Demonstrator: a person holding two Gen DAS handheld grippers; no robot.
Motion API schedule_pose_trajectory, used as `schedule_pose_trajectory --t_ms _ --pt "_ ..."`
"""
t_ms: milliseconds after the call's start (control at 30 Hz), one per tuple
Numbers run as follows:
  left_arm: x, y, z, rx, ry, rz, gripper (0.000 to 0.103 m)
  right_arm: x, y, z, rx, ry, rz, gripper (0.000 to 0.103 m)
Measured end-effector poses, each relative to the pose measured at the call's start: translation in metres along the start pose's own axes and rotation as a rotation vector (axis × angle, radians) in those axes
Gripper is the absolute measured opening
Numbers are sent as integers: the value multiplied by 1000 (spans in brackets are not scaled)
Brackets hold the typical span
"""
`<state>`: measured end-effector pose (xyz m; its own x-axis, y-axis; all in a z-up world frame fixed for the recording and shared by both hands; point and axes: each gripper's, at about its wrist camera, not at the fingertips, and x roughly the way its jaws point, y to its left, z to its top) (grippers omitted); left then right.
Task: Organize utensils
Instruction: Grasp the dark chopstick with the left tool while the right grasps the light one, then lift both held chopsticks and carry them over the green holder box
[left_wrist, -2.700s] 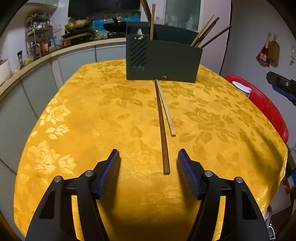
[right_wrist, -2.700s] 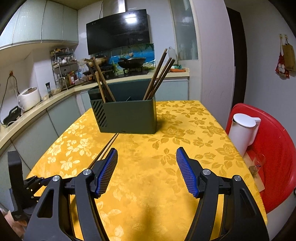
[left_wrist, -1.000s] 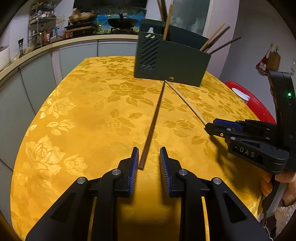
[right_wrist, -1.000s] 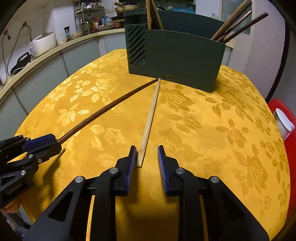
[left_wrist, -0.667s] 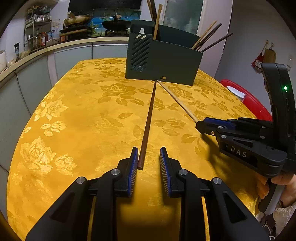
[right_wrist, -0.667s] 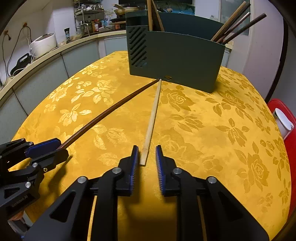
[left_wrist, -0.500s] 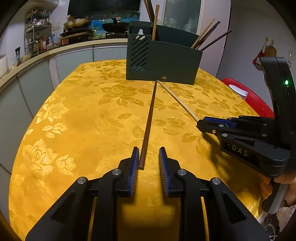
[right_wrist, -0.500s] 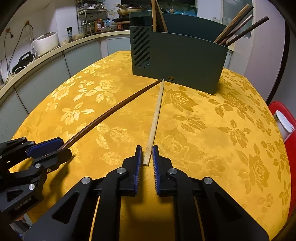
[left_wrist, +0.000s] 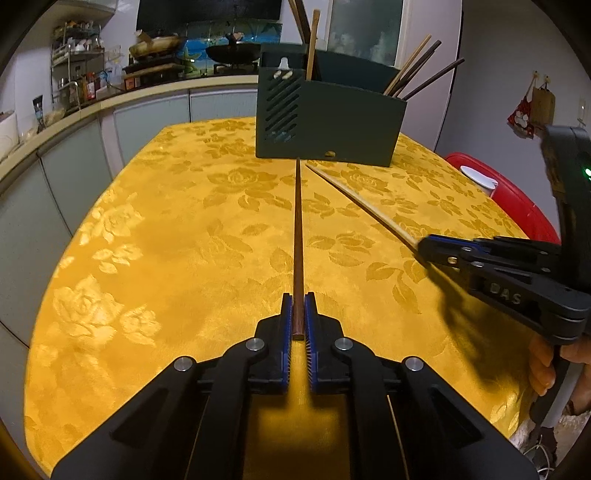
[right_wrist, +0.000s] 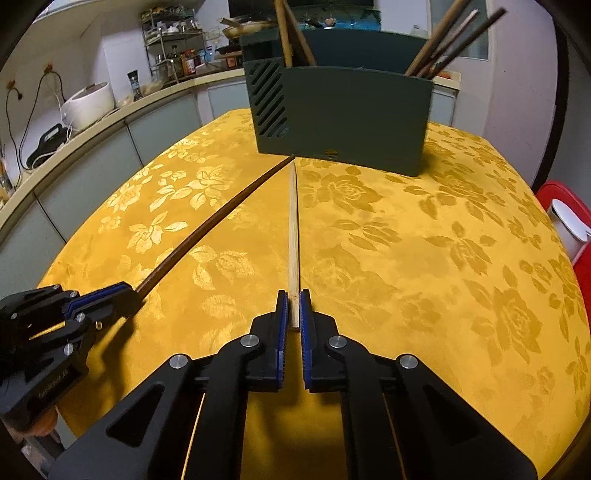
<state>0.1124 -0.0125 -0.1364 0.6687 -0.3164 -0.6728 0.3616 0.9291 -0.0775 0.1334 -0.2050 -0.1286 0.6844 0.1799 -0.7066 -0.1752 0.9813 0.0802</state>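
Note:
My left gripper (left_wrist: 297, 301) is shut on the near end of a dark brown chopstick (left_wrist: 297, 236), whose far tip reaches the dark green utensil holder (left_wrist: 332, 129). My right gripper (right_wrist: 293, 298) is shut on the near end of a light wooden chopstick (right_wrist: 293, 229), which also points at the holder (right_wrist: 347, 110). Both chopsticks lie low over the yellow floral tablecloth (left_wrist: 184, 236). The right gripper shows in the left wrist view (left_wrist: 424, 248); the left gripper shows in the right wrist view (right_wrist: 129, 291). Several chopsticks stand in the holder.
A red chair with a white lidded jug (right_wrist: 569, 221) stands at the table's right edge. A kitchen counter with a rice cooker (right_wrist: 88, 101) and a spice rack runs along the left and back.
Both grippers have closed from slightly open onto the near ends of their chopsticks. The holder and chopsticks stay in about the same places.

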Motion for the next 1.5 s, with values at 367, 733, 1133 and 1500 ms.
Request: schedule_pose_trajectory --t_ms 367,733,1133,1500 --pt "-67 2 31 -12 -187 -3 6 -86 -28 6 41 -177 2 7" --pt "-130 -6 79 13 -349 -37 6 -150 -23 28 12 -338 22 7" --pt "-141 -20 113 58 -351 -56 6 -161 -24 57 -1 -332 58 7" --pt "-129 -28 134 94 -337 -44 6 -140 -37 74 17 -300 51 7"
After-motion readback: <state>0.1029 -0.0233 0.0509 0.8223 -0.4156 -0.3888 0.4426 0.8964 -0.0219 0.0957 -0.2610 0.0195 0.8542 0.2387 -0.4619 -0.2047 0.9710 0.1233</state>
